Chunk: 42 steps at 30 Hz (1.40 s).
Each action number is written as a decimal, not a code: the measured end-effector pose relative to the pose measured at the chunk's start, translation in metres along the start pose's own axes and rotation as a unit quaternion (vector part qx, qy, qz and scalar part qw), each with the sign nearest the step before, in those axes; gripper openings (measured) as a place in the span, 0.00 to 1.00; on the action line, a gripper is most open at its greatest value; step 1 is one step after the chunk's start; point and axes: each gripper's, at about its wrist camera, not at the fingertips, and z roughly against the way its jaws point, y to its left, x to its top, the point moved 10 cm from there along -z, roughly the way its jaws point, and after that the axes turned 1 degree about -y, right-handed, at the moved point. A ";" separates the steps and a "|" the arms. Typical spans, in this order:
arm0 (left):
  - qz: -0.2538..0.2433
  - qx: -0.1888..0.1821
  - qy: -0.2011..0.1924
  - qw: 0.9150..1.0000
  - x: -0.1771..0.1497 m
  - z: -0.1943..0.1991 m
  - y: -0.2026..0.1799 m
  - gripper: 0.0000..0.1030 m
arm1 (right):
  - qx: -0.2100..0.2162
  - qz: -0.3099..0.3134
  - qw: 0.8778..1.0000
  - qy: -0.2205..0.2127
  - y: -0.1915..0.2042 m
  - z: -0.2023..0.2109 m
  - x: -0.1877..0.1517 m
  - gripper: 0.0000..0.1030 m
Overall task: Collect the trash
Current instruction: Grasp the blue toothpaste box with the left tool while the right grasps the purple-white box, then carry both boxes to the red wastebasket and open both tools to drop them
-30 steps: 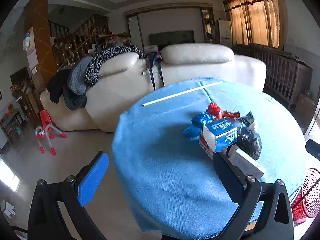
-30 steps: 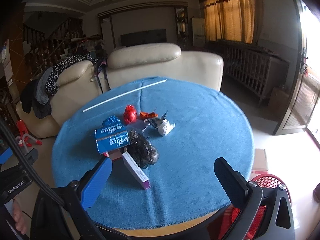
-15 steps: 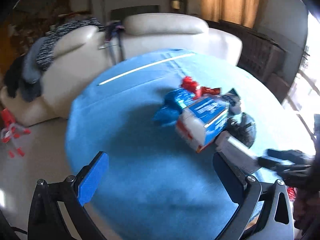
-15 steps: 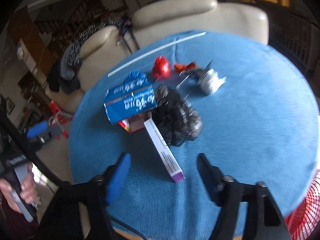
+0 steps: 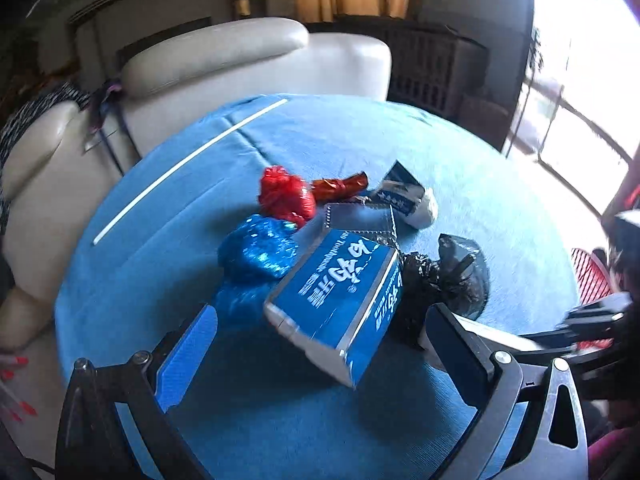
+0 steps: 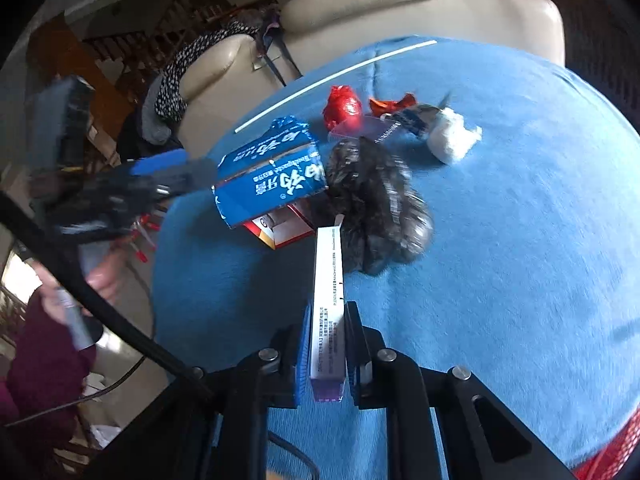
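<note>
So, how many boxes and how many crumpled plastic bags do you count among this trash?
Boxes: 3 (blue box, red-and-white box, long white box)
Crumpled bags: 3 (black bag, red bag, blue bag)
Total: 6

A long white carton with a purple end (image 6: 328, 320) lies flat near the desk's (image 6: 520, 240) near edge. A blue toothpaste box (image 6: 268, 188), crumpled black plastic bag (image 6: 376, 208) and red foil wrapper (image 6: 342, 106) cluster mid-desk.

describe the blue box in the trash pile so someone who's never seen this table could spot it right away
On the round table with the blue cloth, trash sits heaped near the middle. The blue box lies at the heap's left edge, atop a red and white carton, beside the crumpled black bag. Only it carries large white lettering on glossy blue card.
</note>
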 end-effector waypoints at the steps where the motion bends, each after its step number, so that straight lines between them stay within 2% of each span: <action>1: -0.008 0.002 0.002 1.000 0.001 -0.004 -0.002 1.00 | 0.008 -0.010 1.000 -0.001 -0.003 0.004 -0.001 0.16; 3: -0.024 0.010 0.011 1.000 0.001 -0.015 -0.005 1.00 | 0.013 -0.023 1.000 -0.005 -0.008 0.013 -0.004 0.16; 7: -0.019 0.010 0.019 1.000 -0.005 -0.026 -0.005 0.98 | 0.014 -0.036 0.999 -0.010 -0.019 0.022 -0.009 0.16; 9: -0.012 0.009 0.023 1.000 -0.009 -0.029 -0.004 0.77 | 0.019 -0.047 0.999 -0.011 -0.024 0.025 -0.013 0.16; 12: 0.000 0.015 0.023 1.000 -0.013 -0.031 -0.003 0.66 | 0.031 -0.061 0.998 -0.012 -0.029 0.029 -0.015 0.16; 16: 0.014 0.023 0.007 1.000 -0.014 -0.023 -0.003 0.63 | 0.040 -0.068 0.997 -0.017 -0.029 0.037 -0.017 0.16; 23: 0.034 0.028 -0.044 0.998 -0.009 0.018 -0.019 0.62 | 0.052 -0.073 0.995 -0.033 -0.032 0.052 -0.018 0.16; 28: 0.011 -0.007 -0.062 0.998 -0.006 0.039 -0.066 0.63 | 0.053 -0.085 0.993 -0.054 -0.043 0.071 -0.015 0.16; 33: -0.035 -0.045 -0.057 0.997 -0.001 0.040 -0.126 0.63 | 0.038 -0.103 0.990 -0.086 -0.067 0.102 -0.015 0.16; 38: -0.085 -0.094 -0.048 0.991 0.006 0.031 -0.196 0.63 | 0.005 -0.137 0.983 -0.126 -0.107 0.145 -0.023 0.16; 42: -0.131 -0.121 -0.033 0.983 0.009 0.019 -0.252 0.63 | -0.028 -0.179 0.970 -0.160 -0.154 0.189 -0.040 0.16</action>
